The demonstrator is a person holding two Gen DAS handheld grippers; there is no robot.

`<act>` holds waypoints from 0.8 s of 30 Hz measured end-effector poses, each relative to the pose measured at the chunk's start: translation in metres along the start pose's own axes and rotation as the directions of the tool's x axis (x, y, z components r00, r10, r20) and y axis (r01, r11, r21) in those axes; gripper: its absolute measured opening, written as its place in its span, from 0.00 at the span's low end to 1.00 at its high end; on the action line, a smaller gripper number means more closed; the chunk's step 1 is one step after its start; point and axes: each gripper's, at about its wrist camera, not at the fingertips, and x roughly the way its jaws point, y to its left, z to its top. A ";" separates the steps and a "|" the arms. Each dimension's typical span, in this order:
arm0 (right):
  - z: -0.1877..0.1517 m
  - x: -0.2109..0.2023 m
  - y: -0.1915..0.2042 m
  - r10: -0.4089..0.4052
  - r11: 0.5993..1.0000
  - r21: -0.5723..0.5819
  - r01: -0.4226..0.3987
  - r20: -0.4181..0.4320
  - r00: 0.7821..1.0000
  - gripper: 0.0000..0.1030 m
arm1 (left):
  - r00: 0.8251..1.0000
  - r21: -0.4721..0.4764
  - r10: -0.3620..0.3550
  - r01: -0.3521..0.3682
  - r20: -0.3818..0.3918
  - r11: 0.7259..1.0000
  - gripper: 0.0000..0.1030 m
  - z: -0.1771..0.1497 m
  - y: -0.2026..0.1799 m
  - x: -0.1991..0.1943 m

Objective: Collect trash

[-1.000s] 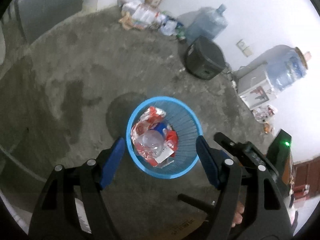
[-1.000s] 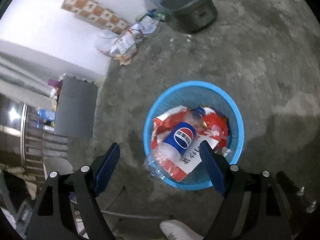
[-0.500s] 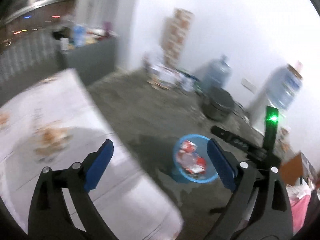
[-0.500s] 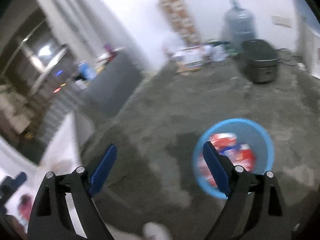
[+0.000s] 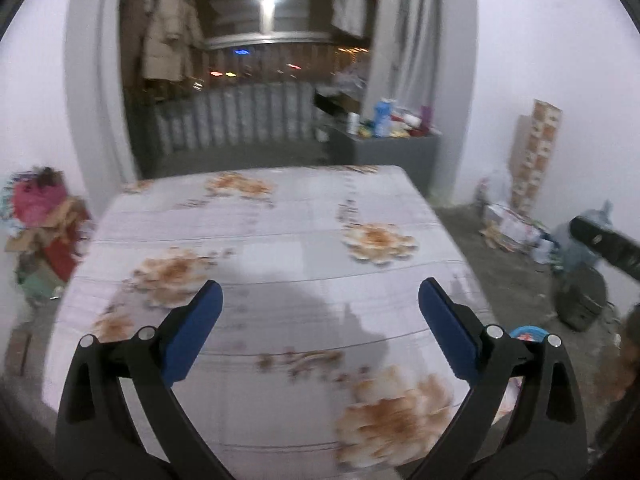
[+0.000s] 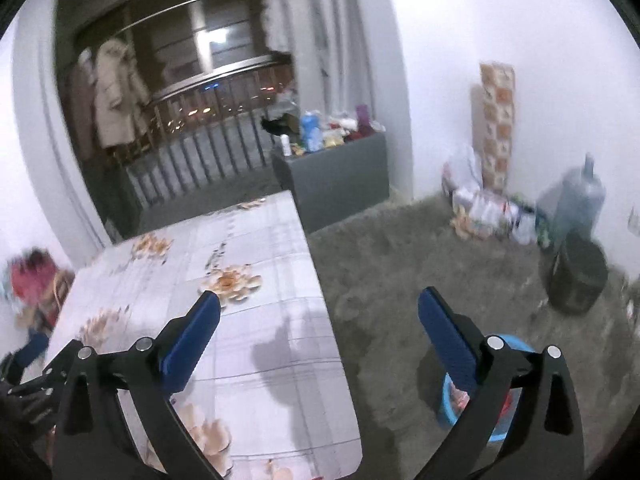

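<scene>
We note both the left gripper (image 5: 318, 304) and right gripper (image 6: 319, 310) empty, jaws opening wide over the floral desk (image 5: 280, 216), blue bin (image 6: 516, 346) beside it.

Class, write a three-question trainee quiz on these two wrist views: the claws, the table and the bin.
1. True or false: the left claw holds trash.
2. Which side of the table is the blue bin on in the right wrist view? A) left B) right
3. Fill in: the tablecloth has a ____ pattern.

Key: 1. False; its jaws are opening with nothing between them, like the right claw. 2. B, on the floor. 3. Flower.
</scene>
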 end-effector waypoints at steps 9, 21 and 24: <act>-0.013 -0.038 0.060 -0.126 0.972 -0.190 0.140 0.082 0.989 0.94 | 0.998 -0.100 0.041 -0.045 -0.041 0.994 0.91 -0.007 0.032 -0.007; -0.063 -0.026 0.050 -0.255 0.948 -0.223 0.228 -0.105 0.961 0.94 | 0.990 -0.024 0.008 -0.012 -0.143 1.000 0.91 -0.022 0.009 0.015; -0.070 -0.023 0.037 -0.276 0.948 -0.203 0.245 -0.138 0.951 0.94 | 0.987 -0.002 0.009 -0.009 -0.159 1.000 0.91 -0.025 0.001 0.019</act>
